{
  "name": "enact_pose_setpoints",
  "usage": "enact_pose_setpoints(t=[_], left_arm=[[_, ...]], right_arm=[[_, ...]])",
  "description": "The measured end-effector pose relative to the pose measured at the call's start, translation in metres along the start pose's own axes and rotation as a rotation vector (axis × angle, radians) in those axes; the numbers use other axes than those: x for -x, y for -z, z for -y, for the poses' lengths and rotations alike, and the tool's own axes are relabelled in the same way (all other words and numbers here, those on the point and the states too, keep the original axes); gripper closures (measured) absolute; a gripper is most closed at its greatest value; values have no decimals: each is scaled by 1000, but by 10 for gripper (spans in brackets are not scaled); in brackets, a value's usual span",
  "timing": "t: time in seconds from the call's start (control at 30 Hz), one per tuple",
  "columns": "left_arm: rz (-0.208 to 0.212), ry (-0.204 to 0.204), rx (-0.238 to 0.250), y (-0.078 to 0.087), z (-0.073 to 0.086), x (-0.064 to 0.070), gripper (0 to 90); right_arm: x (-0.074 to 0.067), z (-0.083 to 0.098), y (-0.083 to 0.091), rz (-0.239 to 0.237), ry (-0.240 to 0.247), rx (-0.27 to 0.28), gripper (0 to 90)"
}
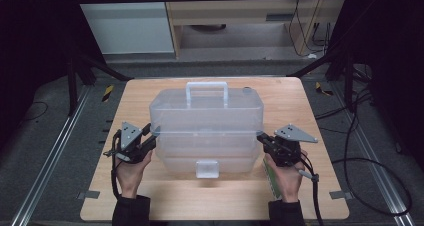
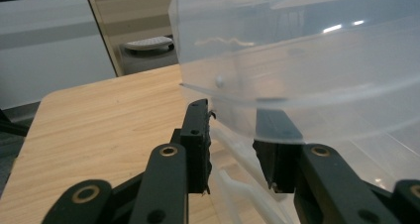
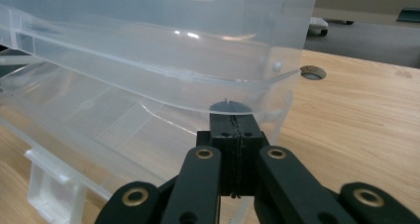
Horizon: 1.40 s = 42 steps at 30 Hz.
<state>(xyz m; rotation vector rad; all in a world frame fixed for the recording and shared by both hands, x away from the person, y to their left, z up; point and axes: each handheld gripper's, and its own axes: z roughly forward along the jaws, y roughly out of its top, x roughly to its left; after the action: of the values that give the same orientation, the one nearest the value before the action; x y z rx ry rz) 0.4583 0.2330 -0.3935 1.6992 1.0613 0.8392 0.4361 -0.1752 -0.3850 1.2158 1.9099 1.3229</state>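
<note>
My left gripper (image 2: pixel 233 144) stands parted at the box's (image 1: pixel 206 126) left rim, pads off it; my right gripper (image 3: pixel 233 122) is closed at its right rim.

Clear box blocks the middle; bare table around it

The clear plastic storage box (image 1: pixel 206 131) fills the wooden table (image 1: pixel 150 196) centre between both grippers; open wood lies along the near edge and both side strips; its upright handle (image 1: pixel 206 93) stands over the lid.
</note>
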Motion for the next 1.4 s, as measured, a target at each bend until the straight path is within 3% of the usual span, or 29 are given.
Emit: enact_pose_setpoints(t=[0.17,0.47,0.87,1.2,1.4], left_arm=[[-8,-30,3,-2,-2,0,662],[-21,-34,16,-4,-4,1,683],[-3,-23,28,1,-10,-3,706],[-6,-33,9,0,-16,-3,711],[-4,-30,-4,-1,-20,-5,712]], right_arm=[[0,-1,0,-1,6,4,900],[0,1,0,-3,8,2,860],[9,24,-4,31,-28,-110,737],[8,25,-15,54,-26,-195,753],[9,25,-17,36,-46,-219,782]])
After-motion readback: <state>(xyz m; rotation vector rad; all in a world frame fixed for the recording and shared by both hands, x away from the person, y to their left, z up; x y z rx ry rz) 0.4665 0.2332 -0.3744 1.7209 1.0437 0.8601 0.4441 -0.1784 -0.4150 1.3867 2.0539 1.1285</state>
